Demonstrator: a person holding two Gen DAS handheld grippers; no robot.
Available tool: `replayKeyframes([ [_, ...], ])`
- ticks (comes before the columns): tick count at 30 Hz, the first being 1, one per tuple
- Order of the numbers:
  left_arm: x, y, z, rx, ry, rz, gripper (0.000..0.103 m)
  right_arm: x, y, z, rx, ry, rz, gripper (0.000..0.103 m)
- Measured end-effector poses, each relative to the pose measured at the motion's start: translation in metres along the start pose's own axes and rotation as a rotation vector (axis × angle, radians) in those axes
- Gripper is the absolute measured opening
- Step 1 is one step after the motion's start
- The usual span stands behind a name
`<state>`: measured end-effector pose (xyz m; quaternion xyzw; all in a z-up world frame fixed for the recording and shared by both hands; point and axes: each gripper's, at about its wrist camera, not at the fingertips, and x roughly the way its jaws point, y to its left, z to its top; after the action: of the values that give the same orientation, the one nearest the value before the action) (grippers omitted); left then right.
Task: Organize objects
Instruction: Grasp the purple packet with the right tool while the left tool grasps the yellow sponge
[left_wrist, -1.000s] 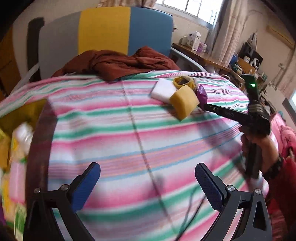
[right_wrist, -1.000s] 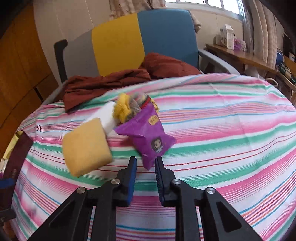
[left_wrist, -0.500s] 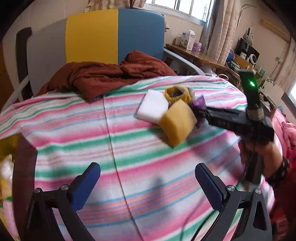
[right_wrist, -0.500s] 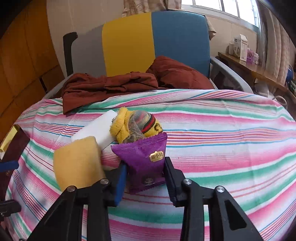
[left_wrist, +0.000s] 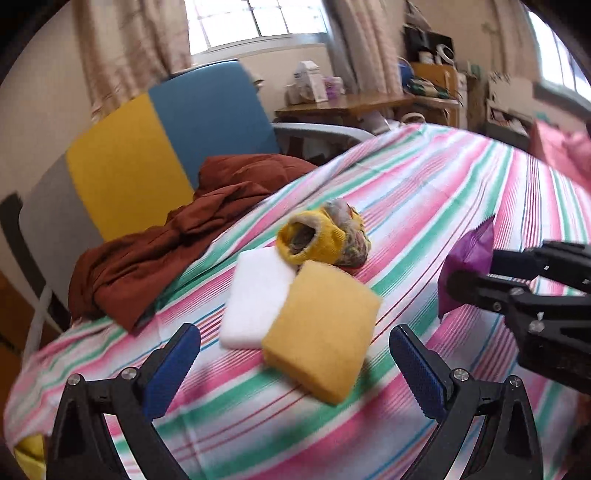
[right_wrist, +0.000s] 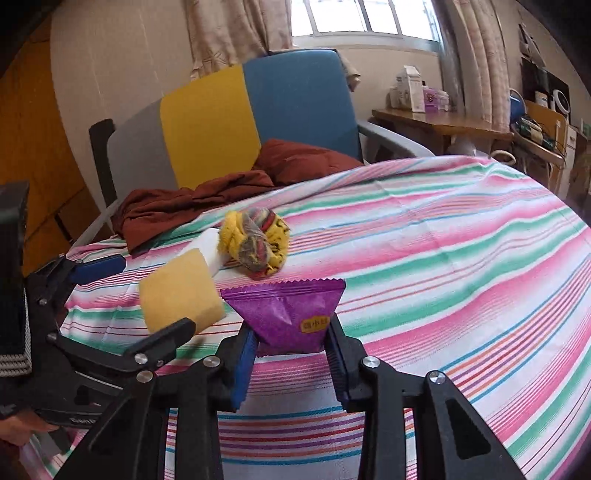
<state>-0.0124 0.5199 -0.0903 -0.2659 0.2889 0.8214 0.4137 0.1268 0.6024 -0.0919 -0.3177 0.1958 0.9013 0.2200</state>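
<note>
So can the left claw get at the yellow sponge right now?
Probably yes. The left claw is open with the yellow sponge lying just ahead between its fingers, nothing on top of it; only the white sponge touches its far edge.

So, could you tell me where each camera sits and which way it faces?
Left wrist: on the left gripper, open, facing the yellow sponge; right gripper at its right edge.
Right wrist: on the right gripper, shut on the purple packet, facing the chair; left gripper at its left.
Shared: sponge, white block, rolled socks, striped cloth.

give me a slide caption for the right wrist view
Right gripper shut on purple packet, lifted beside yellow sponge on striped cloth.
</note>
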Motion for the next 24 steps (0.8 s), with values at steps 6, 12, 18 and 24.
replayKeyframes([
  [6,0.019,0.001,-0.005,-0.008,0.049,-0.053,0.056,0.003,-0.003,-0.002,0.029,-0.007,-0.007,0.035],
  [12,-0.001,0.011,-0.014,-0.072,-0.027,-0.013,0.055,0.002,-0.005,-0.003,0.035,-0.019,-0.029,0.035],
  [18,-0.026,0.023,-0.035,-0.149,-0.047,-0.008,0.055,0.002,0.000,-0.004,0.012,-0.016,-0.069,0.035],
  [24,-0.046,0.019,-0.050,-0.139,-0.065,0.018,0.055,-0.005,0.006,-0.009,0.010,-0.024,-0.114,0.035],
])
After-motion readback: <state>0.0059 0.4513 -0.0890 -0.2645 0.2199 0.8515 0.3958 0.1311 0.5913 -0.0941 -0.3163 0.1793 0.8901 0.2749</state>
